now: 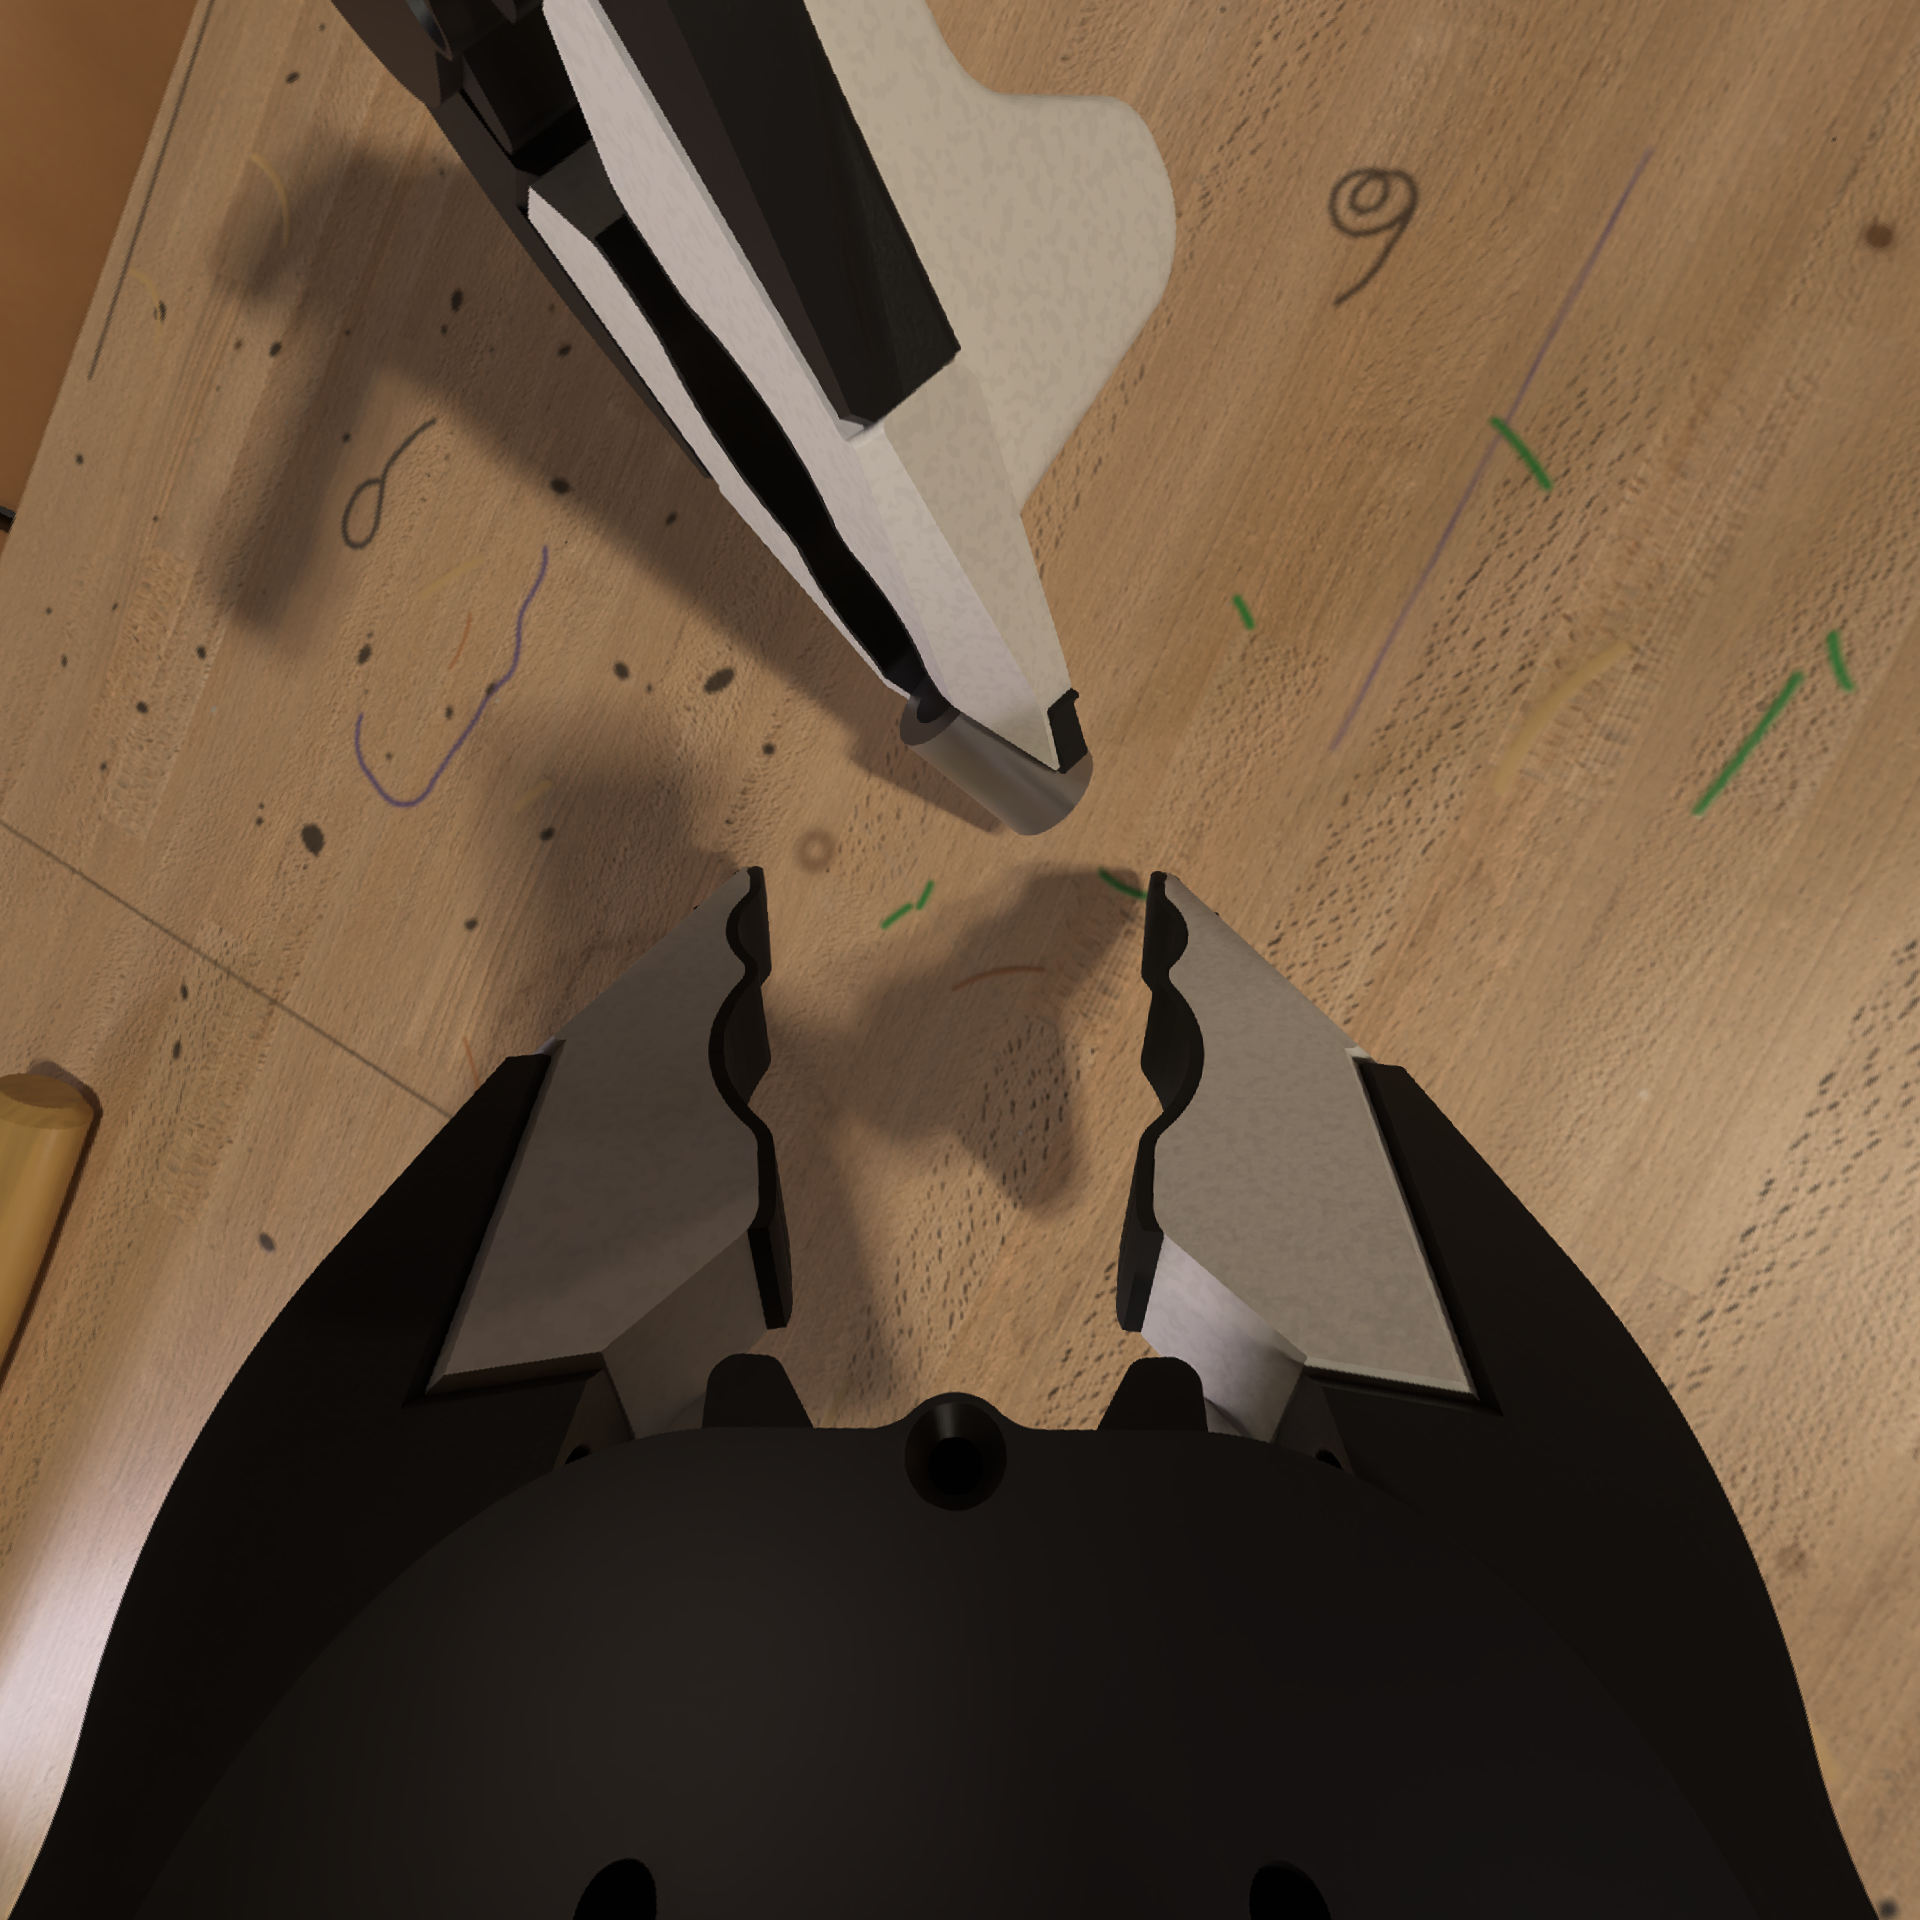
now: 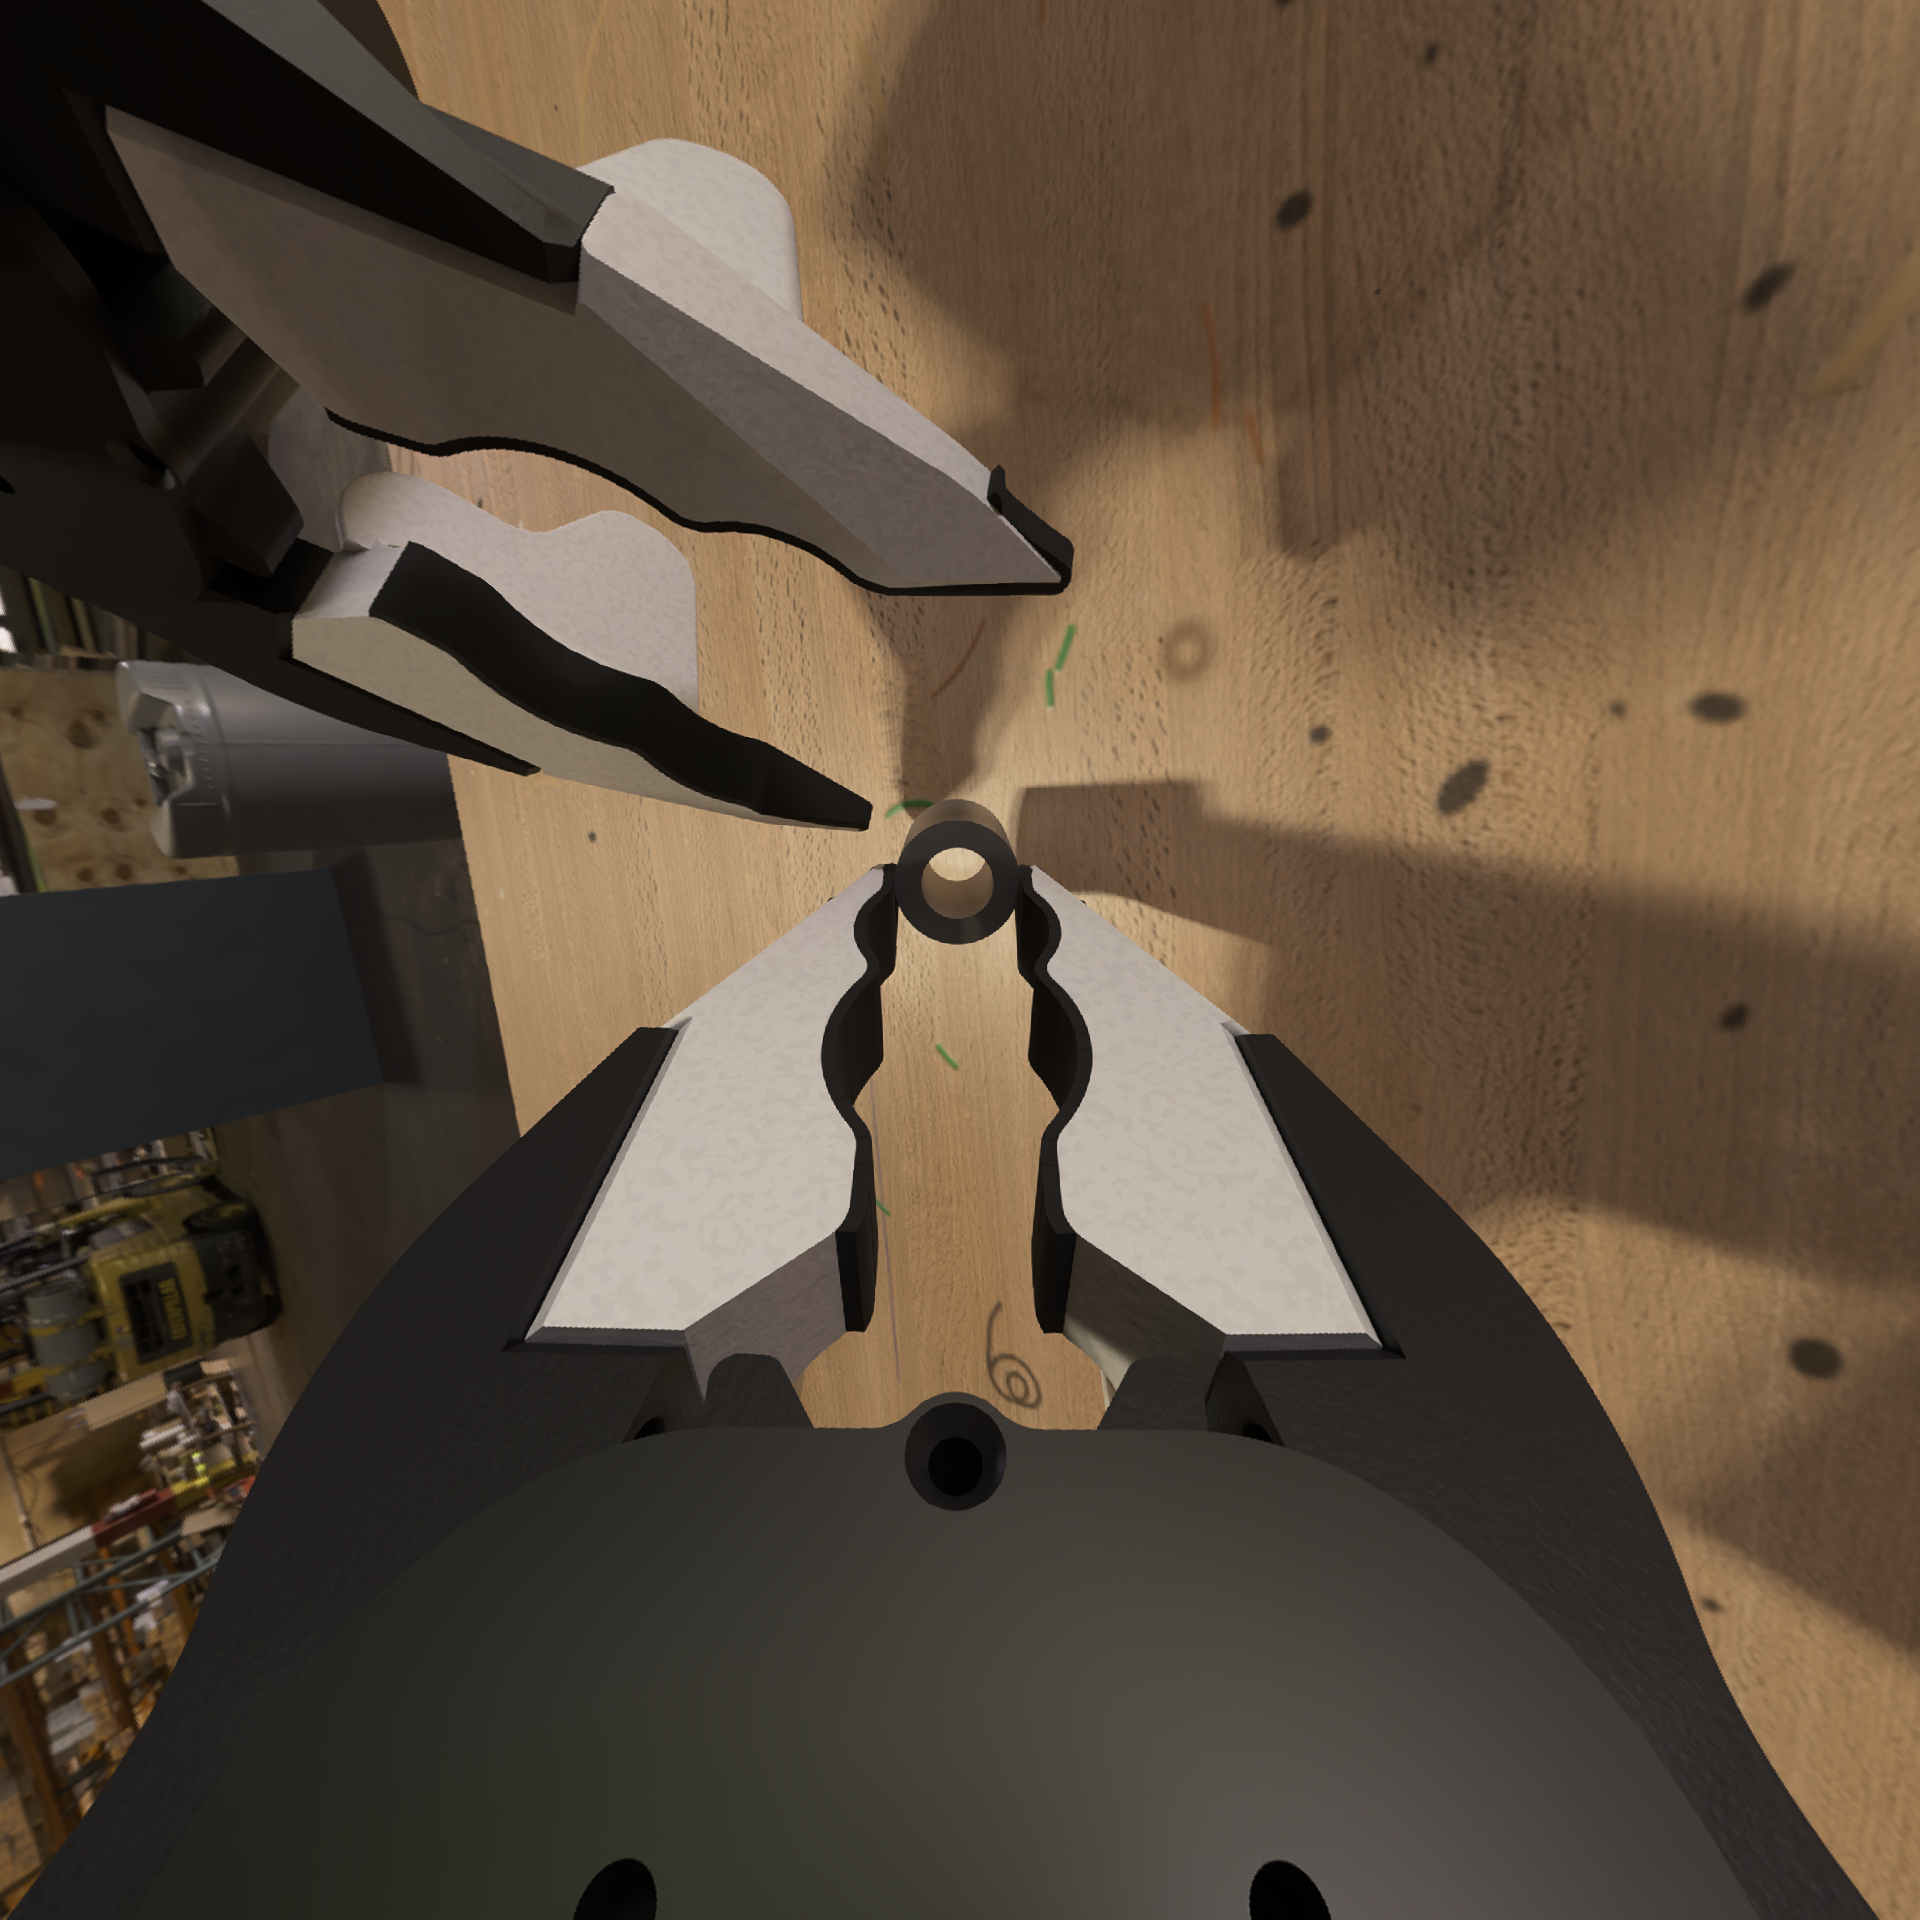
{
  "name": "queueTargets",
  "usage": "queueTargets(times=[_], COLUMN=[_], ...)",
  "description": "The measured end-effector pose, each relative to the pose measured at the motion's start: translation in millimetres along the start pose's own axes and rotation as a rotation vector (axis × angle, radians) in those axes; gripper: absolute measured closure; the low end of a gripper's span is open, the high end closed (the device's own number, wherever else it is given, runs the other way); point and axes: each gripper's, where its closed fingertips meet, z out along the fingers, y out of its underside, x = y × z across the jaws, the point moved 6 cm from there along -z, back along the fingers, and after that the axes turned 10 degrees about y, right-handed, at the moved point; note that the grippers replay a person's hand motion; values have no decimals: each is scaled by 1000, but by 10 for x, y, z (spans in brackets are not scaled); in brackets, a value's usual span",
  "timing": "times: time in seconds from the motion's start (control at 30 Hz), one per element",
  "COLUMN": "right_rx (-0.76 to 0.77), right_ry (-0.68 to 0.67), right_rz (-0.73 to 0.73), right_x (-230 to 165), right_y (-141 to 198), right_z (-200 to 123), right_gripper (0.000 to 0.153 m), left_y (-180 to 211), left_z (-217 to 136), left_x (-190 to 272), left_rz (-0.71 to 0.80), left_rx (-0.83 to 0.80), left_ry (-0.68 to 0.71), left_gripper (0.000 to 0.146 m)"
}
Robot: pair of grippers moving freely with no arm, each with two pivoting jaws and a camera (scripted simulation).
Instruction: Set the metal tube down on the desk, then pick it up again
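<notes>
The metal tube (image 2: 956, 925) is a short grey hollow cylinder, seen end-on in the right wrist view. My right gripper (image 2: 956, 878) is shut on it at the fingertips, just over the wooden desk (image 2: 1507, 623). In the left wrist view the tube (image 1: 987, 774) sticks out of the right gripper (image 1: 992, 717), which comes down from the upper left; its shadow lies close beneath it. My left gripper (image 1: 954, 883) is open and empty, its tips a short way from the tube. It also shows in the right wrist view (image 2: 956, 686), open, at the upper left.
The desk (image 1: 1507, 1039) bears pen scribbles, green marks and dark spots. A wooden dowel (image 1: 42, 1164) lies at the left edge of the left wrist view. In the right wrist view the desk edge (image 2: 478, 935) runs down the left, with a grey canister (image 2: 281, 758) beyond it.
</notes>
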Motion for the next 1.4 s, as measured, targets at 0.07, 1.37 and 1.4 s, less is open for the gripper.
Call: queueTargets(times=[0.07,1.37,1.4], right_rx=[-20,-6,-15], right_ry=[28,637,636], right_rz=[-12,-343,-340], right_x=[-17,-177,-164], right_y=[-11,112,126], right_z=[2,6,-6], right_gripper=[131,131,131], left_y=[0,116,117], left_z=[2,-134,-128], left_x=[2,2,3], left_rz=[-5,-43,-43], left_rx=[5,84,80], left_ry=[0,-64,-63], left_gripper=[72,66,66])
